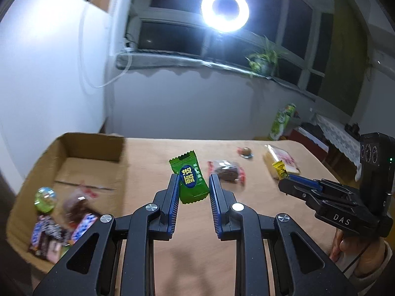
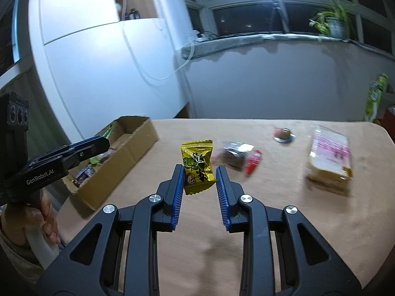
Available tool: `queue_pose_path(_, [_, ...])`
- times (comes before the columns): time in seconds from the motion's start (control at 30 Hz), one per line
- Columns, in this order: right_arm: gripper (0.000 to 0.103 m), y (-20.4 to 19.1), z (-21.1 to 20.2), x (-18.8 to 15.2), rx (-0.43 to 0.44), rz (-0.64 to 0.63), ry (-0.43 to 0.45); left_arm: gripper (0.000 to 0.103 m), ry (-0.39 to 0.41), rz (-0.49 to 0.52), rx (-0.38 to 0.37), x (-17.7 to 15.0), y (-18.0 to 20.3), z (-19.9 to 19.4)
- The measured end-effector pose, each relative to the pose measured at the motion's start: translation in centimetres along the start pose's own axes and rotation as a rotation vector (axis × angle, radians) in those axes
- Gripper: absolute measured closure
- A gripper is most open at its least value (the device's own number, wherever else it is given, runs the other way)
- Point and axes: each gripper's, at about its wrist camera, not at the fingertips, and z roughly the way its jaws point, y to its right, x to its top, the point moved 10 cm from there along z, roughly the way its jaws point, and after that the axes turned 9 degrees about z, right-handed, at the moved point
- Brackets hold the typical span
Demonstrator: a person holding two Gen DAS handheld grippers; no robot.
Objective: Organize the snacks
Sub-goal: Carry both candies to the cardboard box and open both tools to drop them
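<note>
Table (image 1: 246, 222), cardboard box (image 1: 93, 145) of snacks (image 1: 74, 209)

Both wrist cameras looked forward along their own jaws, low and close over the bench (image 1: 246, 222), facing the window wall. They shared the cardboard box (image 1: 74, 148) (image 2: 138, 143), the ring light (image 1: 224, 11) and each other's gripper.
</note>
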Motion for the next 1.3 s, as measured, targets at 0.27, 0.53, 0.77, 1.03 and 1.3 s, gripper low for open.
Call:
queue_pose_path(0.27, [0.076, -8.3, 3.5, -0.3, 0.096, -0.112, -0.048, 0.081, 0.02, -0.081, 0.092, -2.2, -6.4, -3.1])
queue_pose_path(0.53, [0.076, -16.3, 5.8, -0.8, 0.194, -0.235, -0.076, 0.081, 0.034, -0.151, 0.161, -3.8, -11.6, -5.7])
queue_pose_path(0.77, [0.075, -20.0, 7.3, -0.5, 0.23, -0.291, -0.079, 0.081, 0.031, -0.173, 0.183, -4.5, -13.7, -6.5])
queue_pose_path(1.03, [0.075, -21.6, 9.5, -1.0, 0.25, -0.314, -0.115, 0.08, 0.014, -0.195, 0.18, -5.2, -14.5, -6.3])
queue_pose_path(1.3, [0.039, -21.5, 10.6, -1.5, 0.254, -0.307, -0.124, 0.04, 0.025, -0.26, 0.231, -5.5, -16.6, -6.9])
